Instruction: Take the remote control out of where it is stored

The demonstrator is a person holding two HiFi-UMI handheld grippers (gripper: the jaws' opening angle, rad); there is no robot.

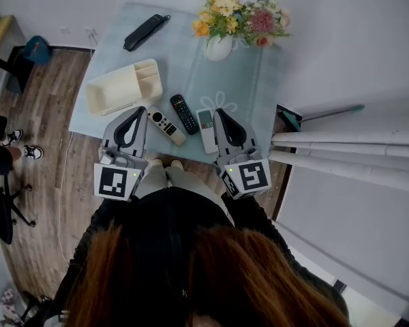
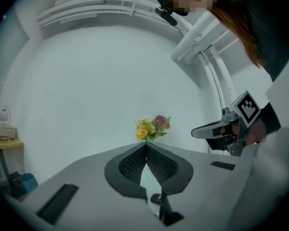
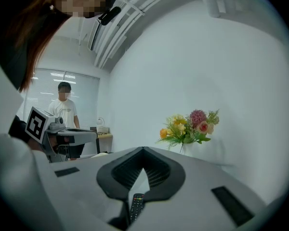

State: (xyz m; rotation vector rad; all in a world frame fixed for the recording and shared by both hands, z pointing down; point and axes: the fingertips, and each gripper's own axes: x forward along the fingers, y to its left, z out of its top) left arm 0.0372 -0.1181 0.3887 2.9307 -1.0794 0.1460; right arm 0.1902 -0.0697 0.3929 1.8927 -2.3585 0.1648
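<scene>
- Cream plastic tray [image 1: 116, 92], split into compartments, is sitting on the pale green cloth [image 1: 252, 87] just ahead of the left gripper [image 1: 139, 110], slightly to its outer side. All three remotes are lying outside it on the cloth.
- Black remote control [image 1: 185, 114] is lying between the two grippers, level with their tips and apart from both.
- White remote with a black top [image 1: 167, 126] is lying just beside the left gripper's inner side. A white remote with a screen [image 1: 206, 130] is lying just beside the inner side of the right gripper [image 1: 221, 112]. These two are flanking the black one and standing between it and each gripper.
- Far ahead of the left gripper, past the tray, a black case [image 1: 144, 33] is resting on the cloth. A vase of flowers [image 1: 219, 46] is standing ahead of the right gripper's tips.
- The black remote control's long axis is running away from the person, with the far end leaning toward the left gripper's side. The end with coloured buttons is pointing away.
- Both grippers are clenched, tips meeting, with nothing between the jaws.
</scene>
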